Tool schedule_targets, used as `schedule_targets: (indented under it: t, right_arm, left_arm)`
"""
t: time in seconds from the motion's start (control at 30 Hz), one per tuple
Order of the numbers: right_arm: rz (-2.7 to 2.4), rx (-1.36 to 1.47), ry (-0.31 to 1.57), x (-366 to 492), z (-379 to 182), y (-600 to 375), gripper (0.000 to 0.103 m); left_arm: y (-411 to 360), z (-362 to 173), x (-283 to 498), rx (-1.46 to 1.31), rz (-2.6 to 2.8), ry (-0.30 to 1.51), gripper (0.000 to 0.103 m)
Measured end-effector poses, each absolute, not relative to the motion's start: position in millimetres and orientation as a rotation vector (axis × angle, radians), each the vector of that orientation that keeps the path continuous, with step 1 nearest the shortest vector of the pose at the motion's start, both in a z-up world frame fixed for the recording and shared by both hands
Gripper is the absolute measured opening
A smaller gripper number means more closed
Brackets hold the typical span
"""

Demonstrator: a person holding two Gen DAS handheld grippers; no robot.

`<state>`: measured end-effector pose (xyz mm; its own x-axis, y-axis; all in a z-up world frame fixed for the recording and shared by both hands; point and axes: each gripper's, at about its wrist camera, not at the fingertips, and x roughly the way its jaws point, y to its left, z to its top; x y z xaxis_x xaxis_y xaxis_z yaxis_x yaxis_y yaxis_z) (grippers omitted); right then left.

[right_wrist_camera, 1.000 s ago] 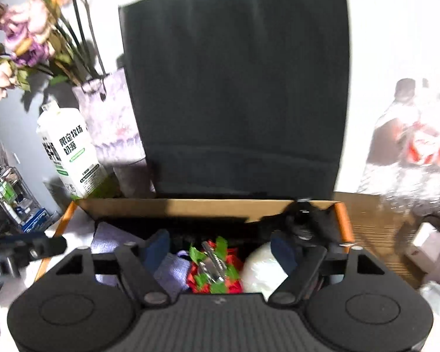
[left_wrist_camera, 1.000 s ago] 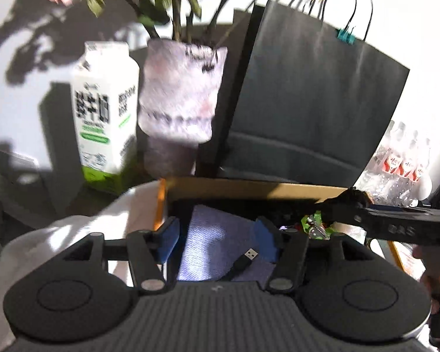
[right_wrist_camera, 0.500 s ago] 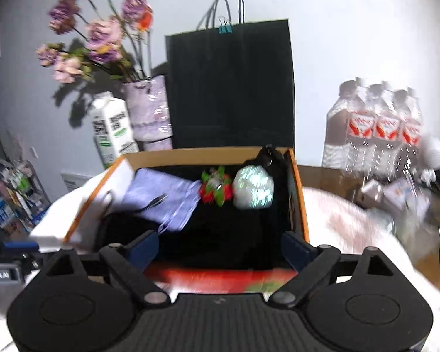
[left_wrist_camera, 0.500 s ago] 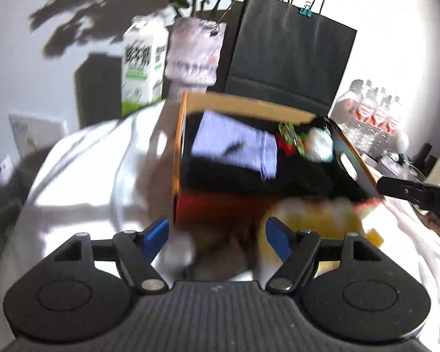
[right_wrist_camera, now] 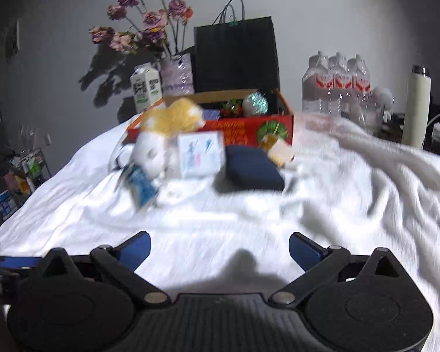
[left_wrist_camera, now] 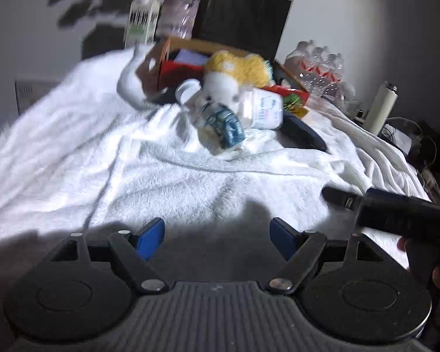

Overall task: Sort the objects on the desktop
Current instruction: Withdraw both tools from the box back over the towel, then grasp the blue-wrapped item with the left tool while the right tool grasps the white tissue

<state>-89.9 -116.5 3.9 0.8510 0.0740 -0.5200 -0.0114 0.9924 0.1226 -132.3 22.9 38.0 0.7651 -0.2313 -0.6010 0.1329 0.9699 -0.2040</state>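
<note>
The orange and red cardboard box (right_wrist_camera: 249, 124) stands far back on the white blanket (right_wrist_camera: 249, 211), with a shiny ball (right_wrist_camera: 255, 104) inside. In front of it lie a yellow and white plush toy (right_wrist_camera: 167, 123), a tissue pack (right_wrist_camera: 199, 154), a blue-printed packet (right_wrist_camera: 140, 187), a navy case (right_wrist_camera: 252, 167) and a small cream thing (right_wrist_camera: 278, 148). My right gripper (right_wrist_camera: 220, 249) hangs well short of them, its jaws opening with nothing between them. My left gripper (left_wrist_camera: 217, 234) is also opening and empty, far from the plush toy (left_wrist_camera: 228, 73) and the packet (left_wrist_camera: 223, 126).
Behind the box are a black paper bag (right_wrist_camera: 237, 55), a vase of flowers (right_wrist_camera: 177, 73) and a milk carton (right_wrist_camera: 145, 86). Water bottles (right_wrist_camera: 337, 85) and a white flask (right_wrist_camera: 416, 105) stand at the right. The right gripper's body (left_wrist_camera: 396, 214) shows in the left wrist view.
Both grippers have pulled far back from over the box to the near part of the blanket, and their jaws have widened. The pile in front of the box has come into view.
</note>
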Motion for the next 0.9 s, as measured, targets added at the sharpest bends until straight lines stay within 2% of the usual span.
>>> schedule_targets:
  t: [0.17, 0.43, 0.63, 0.77, 0.83, 0.9]
  right_arm:
    - [0.056, 0.029, 0.535, -123.0, -0.6, -101.8, 0.101]
    - [0.021, 0.077, 0.506, -117.9, 0.8, -114.0, 0.097]
    - [0.05, 0.076, 0.494, -101.5, 0.3, -116.0, 0.084]
    - [0.067, 0.075, 0.502, -77.0, 2.1, -118.7, 0.07]
    - [0.086, 0.062, 0.503, -62.5, 4.0, -116.1, 0.066]
    - [0.11, 0.036, 0.512, -47.5, 3.9, -112.1, 0.056]
  left_arm:
    - [14.9, 53.6, -136.1, -0.091, -0.195, 0.584, 0.082]
    - [12.6, 27.7, -126.0, -0.128, -0.213, 0.651, 0.081]
    - [11.3, 40.6, -90.0, -0.157, -0.206, 0.597, 0.081]
    - [9.5, 44.8, -39.9, -0.215, -0.166, 0.574, 0.078]
    - [8.6, 40.9, -16.0, -0.27, -0.188, 0.591, 0.077]
    - [6.3, 36.4, 2.5, -0.292, -0.201, 0.61, 0.077]
